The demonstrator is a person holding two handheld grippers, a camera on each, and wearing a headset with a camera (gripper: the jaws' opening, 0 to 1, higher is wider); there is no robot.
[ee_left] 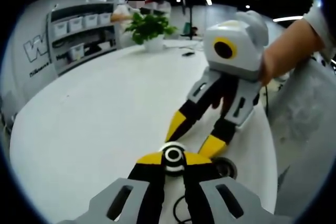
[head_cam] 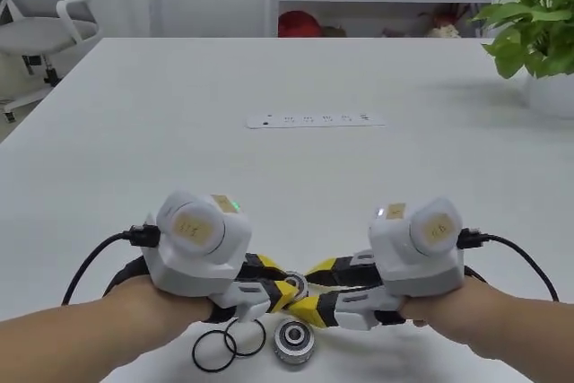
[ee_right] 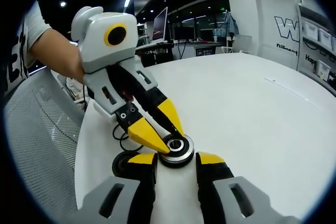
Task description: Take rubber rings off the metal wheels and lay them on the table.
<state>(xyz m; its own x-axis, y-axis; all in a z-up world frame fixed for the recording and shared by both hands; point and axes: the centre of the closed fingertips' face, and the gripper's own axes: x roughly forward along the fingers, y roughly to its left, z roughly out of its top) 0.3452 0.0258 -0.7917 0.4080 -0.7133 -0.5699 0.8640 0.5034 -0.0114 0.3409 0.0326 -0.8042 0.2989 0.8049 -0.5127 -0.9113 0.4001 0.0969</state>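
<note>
While two rubber rings (head_cam: 231,343) already lay on the bench (head_cam: 287,69) beside a spare metal wheel (head_cam: 293,340), the left hand-held gripper (ee_left: 173,159) clamped another metal wheel (ee_right: 176,150) just above them. The right hand-held gripper (ee_right: 176,159) stood with jaws parted astride it, and its ring seemingly remained on.

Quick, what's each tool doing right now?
Left tool: closed on a wheel.
Right tool: jaws flank that wheel; grip cannot be told.

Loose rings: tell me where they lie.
Head view, bottom centre-left: two rings lie on the table, just left of the free wheel, by the left gripper.
</note>
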